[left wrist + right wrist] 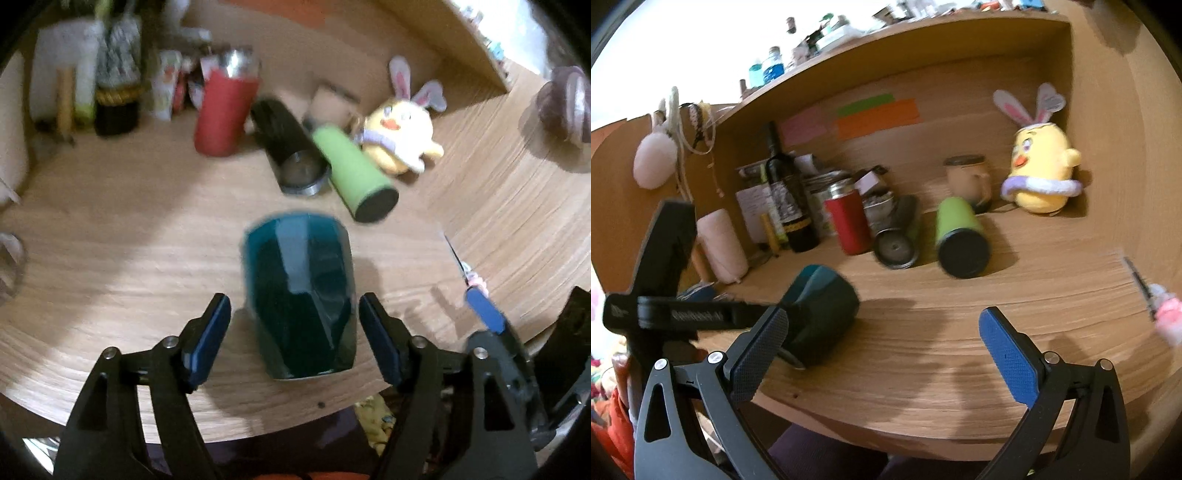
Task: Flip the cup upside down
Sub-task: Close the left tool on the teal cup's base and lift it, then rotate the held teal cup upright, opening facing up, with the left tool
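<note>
A dark teal faceted cup (301, 291) stands on the wooden desk near its front edge, closed end up and rim on the wood. My left gripper (295, 314) is open, its blue pads on either side of the cup with a small gap on each side. In the right wrist view the cup (822, 314) sits at the left, partly behind the left pad, with the left gripper's black frame (665, 314) beside it. My right gripper (882, 332) is open and empty over bare desk, to the right of the cup.
At the back of the desk stand a red tumbler (847, 221), a lying black flask (897, 236), a lying green bottle (960, 240), a yellow plush chick (1041, 170), a tan mug (967, 177) and a dark bottle (790, 199). A pen (1141, 284) lies at the right. The desk's front edge (886, 435) is close.
</note>
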